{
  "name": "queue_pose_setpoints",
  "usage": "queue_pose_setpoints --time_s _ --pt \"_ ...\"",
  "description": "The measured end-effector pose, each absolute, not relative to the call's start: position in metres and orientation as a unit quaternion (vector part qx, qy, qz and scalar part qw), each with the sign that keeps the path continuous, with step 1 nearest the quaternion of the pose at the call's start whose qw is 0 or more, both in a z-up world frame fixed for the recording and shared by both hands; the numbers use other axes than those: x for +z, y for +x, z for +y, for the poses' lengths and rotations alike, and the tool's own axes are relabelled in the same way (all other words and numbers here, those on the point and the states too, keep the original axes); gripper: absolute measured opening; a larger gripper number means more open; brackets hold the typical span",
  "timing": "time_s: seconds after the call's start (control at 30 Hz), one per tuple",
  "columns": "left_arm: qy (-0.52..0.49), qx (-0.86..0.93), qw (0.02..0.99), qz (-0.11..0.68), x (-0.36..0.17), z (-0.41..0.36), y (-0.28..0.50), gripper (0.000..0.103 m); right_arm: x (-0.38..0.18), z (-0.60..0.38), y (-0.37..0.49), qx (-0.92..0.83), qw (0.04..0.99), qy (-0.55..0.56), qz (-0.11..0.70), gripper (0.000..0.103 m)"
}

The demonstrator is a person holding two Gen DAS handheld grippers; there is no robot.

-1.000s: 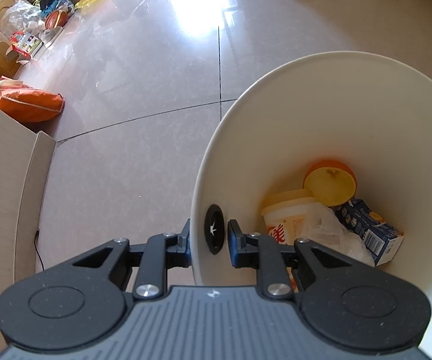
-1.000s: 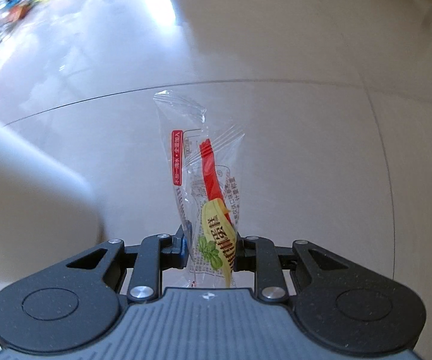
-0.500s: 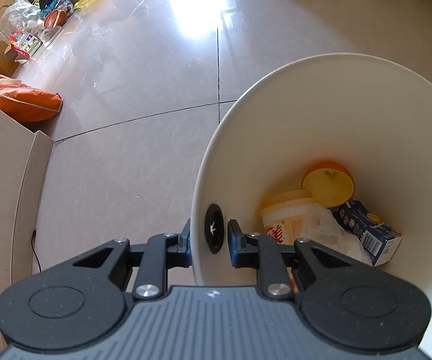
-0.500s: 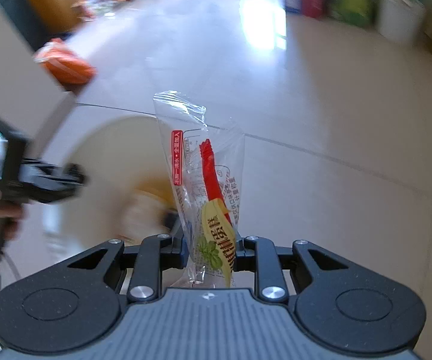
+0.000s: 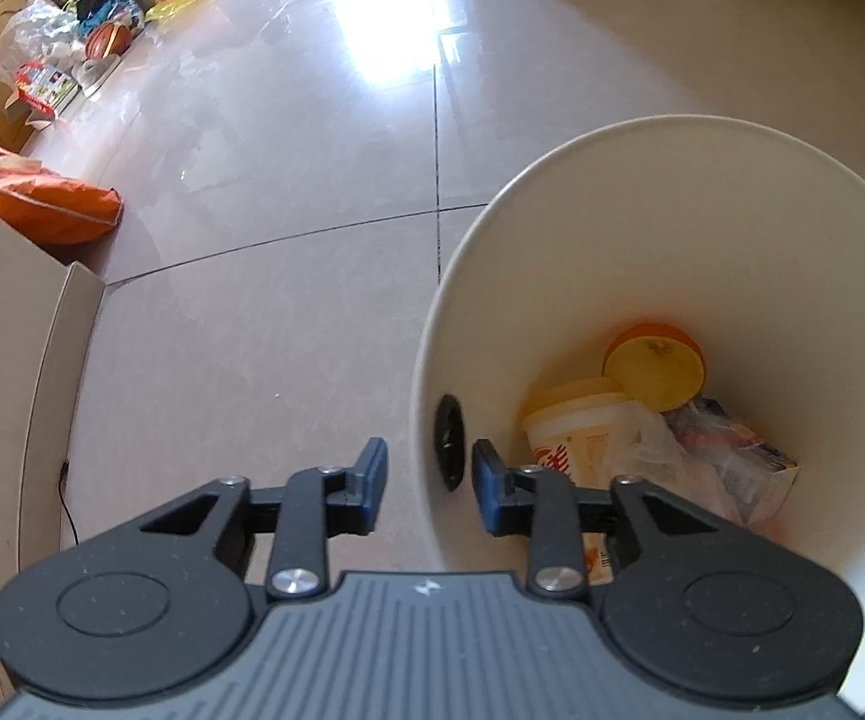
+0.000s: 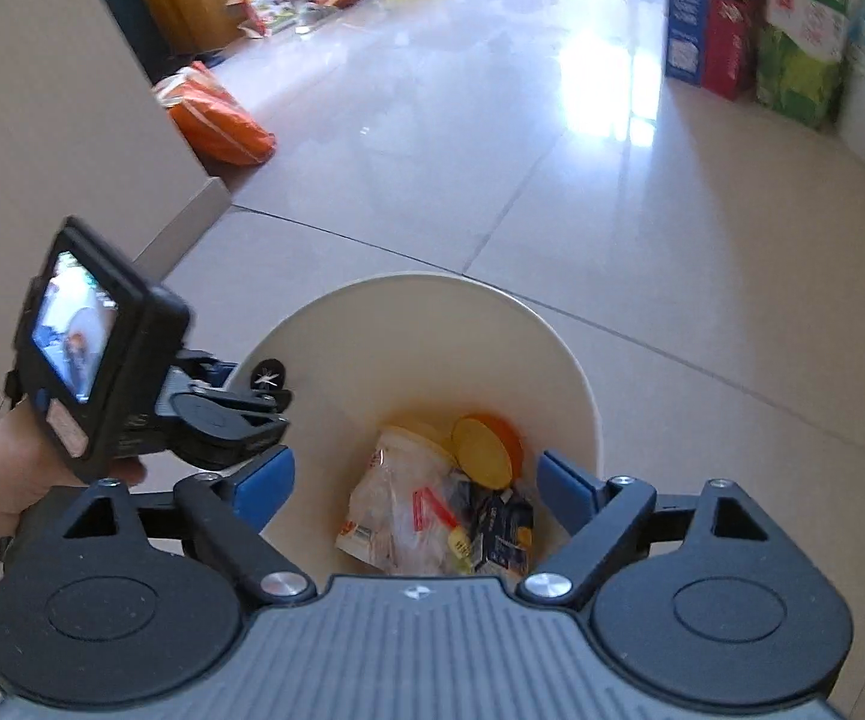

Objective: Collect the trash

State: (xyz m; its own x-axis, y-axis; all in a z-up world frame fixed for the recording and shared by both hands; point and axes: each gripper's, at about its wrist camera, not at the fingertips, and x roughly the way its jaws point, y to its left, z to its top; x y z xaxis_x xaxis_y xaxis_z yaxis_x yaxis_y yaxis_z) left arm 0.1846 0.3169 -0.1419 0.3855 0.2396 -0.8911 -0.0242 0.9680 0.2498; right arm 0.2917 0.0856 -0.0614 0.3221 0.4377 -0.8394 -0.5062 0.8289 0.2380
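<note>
Print on tub [image 5: 576, 438] and wrappers [image 6: 426, 516] — red marks, none legible.

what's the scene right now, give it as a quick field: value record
setting: tiled floor, white bin
bin contents: snack wrapper on top, yellow tub, orange lid, blue carton
left gripper: jaws opening, astride the bin's rim by a black knob, pads off the wall
right gripper: over the bin mouth, jaws opening, nothing between them
left hand: holds the left gripper
background: orange bag by a wall
</note>
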Motion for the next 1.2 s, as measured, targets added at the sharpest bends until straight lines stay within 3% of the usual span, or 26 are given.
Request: queue_pose_setpoints --time_s 0.1,0.17,0.27,0.53,0.8,1.2 --pt "0.095 0.084 0.830 0.544 -0.138 0.318 0.182 0.056 -0.064 0.085 0.286 0.275 0.815 -0.029 0.510 0.098" --pt "0.095 0.084 0.835 0.536 -0.133 0.318 0.180 0.078 -0.068 0.089 0.287 0.264 0.818 -0.035 0.511 0.101" --pt "0.099 0.083 0.843 0.521 -0.122 0.314 0.175 0.086 -0.072 0.097 0.282 0.243 0.822 -0.053 0.512 0.103" --pt "0.086 0.082 0.850 0.513 -0.080 0.300 0.145 0.086 -0.075 0.105 0.256 0.154 0.834 -0.092 0.521 0.103" --pt "0.029 0.105 0.859 0.500 -0.031 0.300 0.091 0.092 -0.064 0.090 0.226 0.089 0.825 -0.021 0.558 0.103" --pt "0.010 0.092 0.848 0.522 -0.021 0.286 0.060 0.094 -0.040 0.092 0.181 0.040 0.834 -0.025 0.550 0.103"
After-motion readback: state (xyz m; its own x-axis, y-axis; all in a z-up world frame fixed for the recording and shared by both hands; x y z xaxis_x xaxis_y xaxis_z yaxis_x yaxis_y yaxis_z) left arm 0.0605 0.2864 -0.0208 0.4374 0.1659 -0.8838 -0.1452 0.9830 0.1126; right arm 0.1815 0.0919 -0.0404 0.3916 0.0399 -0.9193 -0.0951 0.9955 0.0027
